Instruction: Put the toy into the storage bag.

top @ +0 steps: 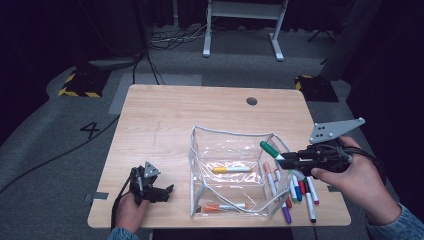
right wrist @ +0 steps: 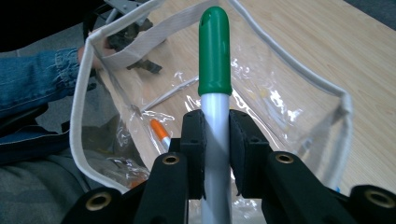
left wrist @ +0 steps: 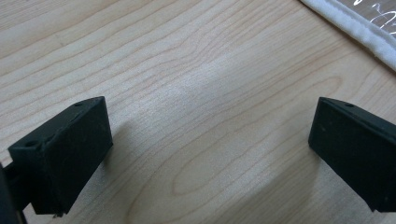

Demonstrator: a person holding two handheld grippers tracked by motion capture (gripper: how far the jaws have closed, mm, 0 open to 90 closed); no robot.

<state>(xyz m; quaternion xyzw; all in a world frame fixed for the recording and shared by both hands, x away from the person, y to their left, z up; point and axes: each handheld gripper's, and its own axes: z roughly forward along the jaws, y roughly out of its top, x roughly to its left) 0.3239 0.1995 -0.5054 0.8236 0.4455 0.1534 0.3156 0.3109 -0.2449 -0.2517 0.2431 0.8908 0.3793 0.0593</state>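
Right hand-held gripper (top: 286, 161): near the right edge of the desk (top: 165, 115), jaws squeezed tight on the white barrel of a green marker (top: 270, 150); grey three-cornered plate on top.
Same gripper, right gripper view (right wrist: 215, 154): both black jaws pressed on the marker's barrel (right wrist: 215, 70), green cap sticking out past the jaws.
Green marker: held up off the desk, just at the right rim of the clear pouch (top: 200, 165); long way runs from the jaws toward the pouch, cap end pointing up and to the left, toward the far left corner of the desk.
Left hand-held gripper (top: 165, 191): near the front left corner of the desk, low on the wood, jaws wide apart, holding nothing.
Same gripper, left gripper view (left wrist: 205, 158): bare wood between the two black jaws; white edge of the pouch (left wrist: 359, 30) off at the top right.
Clear pouch: standing open in the middle front of the desk, white trim round its rim.
Inside the pouch: a yellow marker (top: 231, 169) lying flat, and an orange marker (top: 225, 206) close to the front edge.
Loose markers (top: 295, 192): a bunch lying on the desk just right of the pouch, near the front right corner, under the right hand (top: 357, 182).
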